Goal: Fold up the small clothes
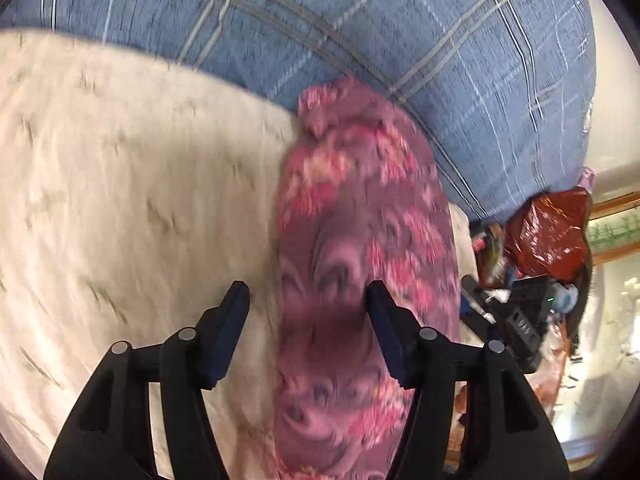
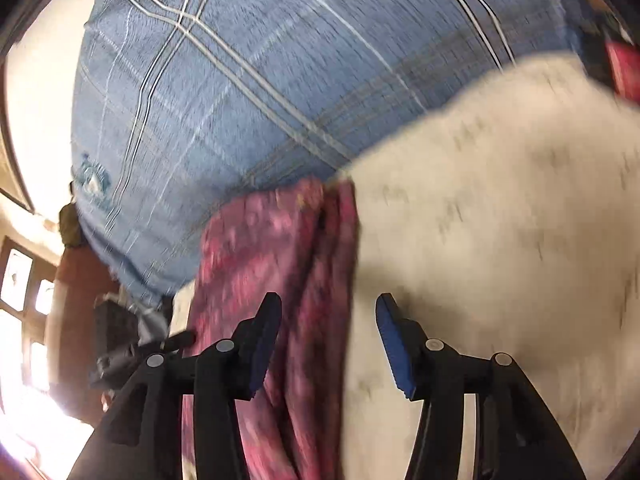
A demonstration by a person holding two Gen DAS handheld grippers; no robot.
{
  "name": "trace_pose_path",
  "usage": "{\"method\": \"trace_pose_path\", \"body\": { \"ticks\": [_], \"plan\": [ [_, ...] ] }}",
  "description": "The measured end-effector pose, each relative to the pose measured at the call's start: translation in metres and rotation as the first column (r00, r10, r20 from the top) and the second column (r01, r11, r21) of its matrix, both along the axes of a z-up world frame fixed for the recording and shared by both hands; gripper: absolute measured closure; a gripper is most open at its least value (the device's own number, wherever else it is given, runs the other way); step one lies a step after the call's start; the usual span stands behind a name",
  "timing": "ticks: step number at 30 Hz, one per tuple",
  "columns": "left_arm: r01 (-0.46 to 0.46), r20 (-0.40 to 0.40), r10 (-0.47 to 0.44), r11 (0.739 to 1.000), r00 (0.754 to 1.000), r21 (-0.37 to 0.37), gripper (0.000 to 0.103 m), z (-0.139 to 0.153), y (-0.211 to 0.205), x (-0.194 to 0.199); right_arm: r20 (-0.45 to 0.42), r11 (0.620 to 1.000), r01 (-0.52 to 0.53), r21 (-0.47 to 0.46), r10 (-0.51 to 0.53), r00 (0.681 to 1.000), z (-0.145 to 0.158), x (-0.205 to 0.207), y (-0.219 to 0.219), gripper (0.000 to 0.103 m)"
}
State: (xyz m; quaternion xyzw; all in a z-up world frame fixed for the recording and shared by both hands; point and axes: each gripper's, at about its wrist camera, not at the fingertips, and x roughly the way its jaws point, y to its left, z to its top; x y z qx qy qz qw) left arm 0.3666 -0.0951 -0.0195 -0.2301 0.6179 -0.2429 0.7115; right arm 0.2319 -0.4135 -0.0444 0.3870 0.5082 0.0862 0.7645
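Down the middle of both wrist views, the pink floral garment [image 1: 360, 264] lies lengthwise on the cream sheet [image 1: 120, 200]. Left gripper [image 1: 308, 300] and right gripper [image 2: 328, 312] gape, empty; pinch matching corners, fold evenly.

Blue checked bed cover [image 1: 360, 20] under a cream speckled sheet [image 1: 120, 180] and pink floral garment [image 1: 360, 220].
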Motion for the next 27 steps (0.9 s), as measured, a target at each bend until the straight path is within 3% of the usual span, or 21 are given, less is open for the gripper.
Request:
{"method": "trace_pose_path", "body": {
  "ticks": [2,5,7,8,9,11,13,16,27],
  "plan": [
    [-0.003,0.019,0.003,1.000,1.000,-0.002,0.036,0.005,-0.006,-0.005,0.029,0.998,-0.027,0.050,0.026,0.999,-0.002,-0.010,0.003,0.052],
    [0.025,-0.018,-0.026,0.999,1.000,-0.047,0.034,0.005,-0.021,-0.007,0.082,0.978,-0.161,0.134,0.151,0.985,-0.003,-0.013,0.023,0.042],
    [0.028,-0.015,-0.028,0.999,0.999,-0.019,0.034,0.007,-0.029,-0.003,0.103,0.975,-0.215,0.056,0.208,0.973,0.005,-0.012,0.039,0.038],
    [0.024,-0.009,-0.024,1.000,1.000,-0.011,0.035,0.009,-0.031,-0.002,0.110,0.973,-0.225,0.052,0.218,0.970,0.005,-0.011,0.042,0.041],
    [0.006,-0.009,-0.006,1.000,1.000,-0.009,0.045,0.011,-0.029,-0.003,0.102,0.979,-0.199,0.034,0.195,0.976,0.004,-0.011,0.043,0.056],
    [-0.028,-0.016,0.027,0.999,0.999,-0.017,0.067,0.010,-0.024,-0.007,0.082,0.988,-0.156,0.014,0.154,0.985,0.001,-0.013,0.039,0.074],
    [-0.047,-0.014,0.047,0.999,0.999,-0.025,0.077,0.013,-0.018,-0.011,0.103,0.989,-0.140,-0.041,0.143,0.984,0.006,-0.018,0.044,0.077],
    [-0.040,0.023,0.039,0.999,0.999,0.021,0.080,0.023,-0.021,-0.015,0.122,0.984,-0.125,-0.126,0.141,0.982,0.021,-0.020,0.056,0.079],
    [-0.022,0.090,0.020,0.999,0.996,0.024,0.080,0.067,-0.003,-0.049,0.185,0.972,-0.130,-0.194,0.166,0.969,0.077,-0.040,0.086,0.080]
  ]
}}
